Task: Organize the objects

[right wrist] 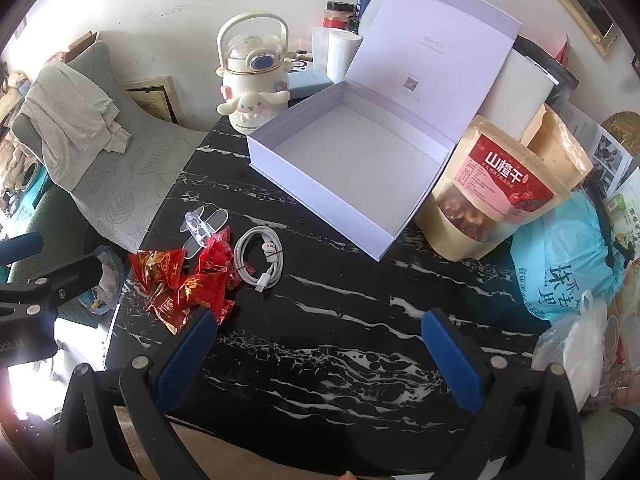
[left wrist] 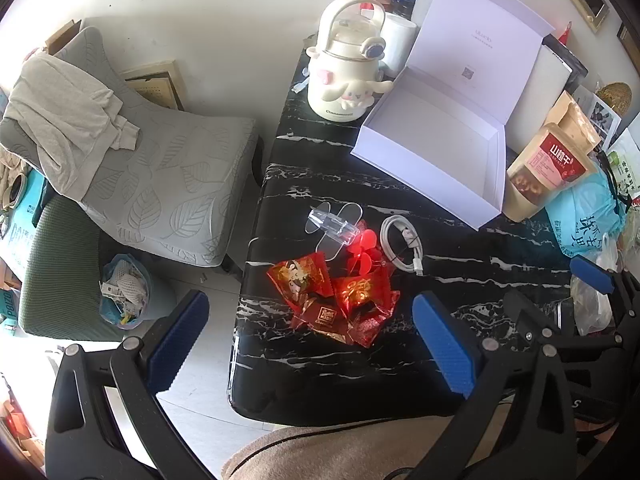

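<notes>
A pile of red foil snack packets [left wrist: 336, 296] [right wrist: 184, 284] lies on the black marble table [left wrist: 480, 256] [right wrist: 340, 320]. Beside it sit a coiled white cable [left wrist: 402, 244] [right wrist: 260, 258] and clear plastic hooks [left wrist: 334, 226] [right wrist: 204, 226]. An empty white box [left wrist: 436, 148] [right wrist: 352, 168] stands behind with its lid up. My left gripper [left wrist: 312, 344] hangs open above the packets with nothing between its fingers. My right gripper [right wrist: 320, 360] is open over bare table, to the right of the pile, and shows at the right edge of the left wrist view [left wrist: 592, 276].
A cream cartoon kettle [left wrist: 348, 76] [right wrist: 252, 92] stands at the table's back. Brown snack pouches [left wrist: 548, 168] [right wrist: 492, 196] and a blue plastic bag [right wrist: 568, 256] crowd the right side. A grey cushioned chair [left wrist: 160, 184] and a bin [left wrist: 124, 292] are left of the table.
</notes>
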`<action>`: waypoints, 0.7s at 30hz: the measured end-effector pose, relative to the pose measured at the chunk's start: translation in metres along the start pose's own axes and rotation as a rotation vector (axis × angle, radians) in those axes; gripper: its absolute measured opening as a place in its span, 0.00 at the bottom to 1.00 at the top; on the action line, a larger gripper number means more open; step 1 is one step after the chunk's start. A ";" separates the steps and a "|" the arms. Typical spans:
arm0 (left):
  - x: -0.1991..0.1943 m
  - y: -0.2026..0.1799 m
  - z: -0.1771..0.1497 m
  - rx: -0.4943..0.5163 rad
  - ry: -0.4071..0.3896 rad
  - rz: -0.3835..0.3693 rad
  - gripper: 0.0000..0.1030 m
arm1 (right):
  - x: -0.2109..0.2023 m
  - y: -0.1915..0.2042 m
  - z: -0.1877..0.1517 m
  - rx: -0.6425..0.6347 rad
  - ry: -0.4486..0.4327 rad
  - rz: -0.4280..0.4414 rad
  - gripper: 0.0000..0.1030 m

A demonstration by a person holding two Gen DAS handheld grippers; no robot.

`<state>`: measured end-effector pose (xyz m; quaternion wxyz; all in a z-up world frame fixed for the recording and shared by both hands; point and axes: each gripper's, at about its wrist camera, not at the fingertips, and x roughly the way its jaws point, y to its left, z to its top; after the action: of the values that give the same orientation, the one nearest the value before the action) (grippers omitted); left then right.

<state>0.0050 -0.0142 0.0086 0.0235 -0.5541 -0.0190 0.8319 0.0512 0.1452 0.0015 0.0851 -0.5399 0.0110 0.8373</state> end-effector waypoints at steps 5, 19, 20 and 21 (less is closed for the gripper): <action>0.000 0.003 -0.002 0.009 -0.001 -0.008 1.00 | 0.000 -0.001 0.000 0.001 0.003 -0.003 1.00; -0.001 0.004 -0.002 0.051 0.002 -0.022 1.00 | 0.000 -0.003 -0.002 0.006 -0.006 0.002 1.00; -0.001 0.004 -0.002 0.052 0.002 -0.023 1.00 | 0.000 -0.003 -0.002 0.004 -0.006 0.003 1.00; -0.002 0.004 -0.001 0.052 0.003 -0.023 0.99 | -0.001 -0.003 -0.002 0.003 -0.007 0.004 1.00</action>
<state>0.0069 -0.0180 0.0092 0.0474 -0.5542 -0.0034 0.8310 0.0539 0.1477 0.0015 0.0843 -0.5368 0.0128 0.8394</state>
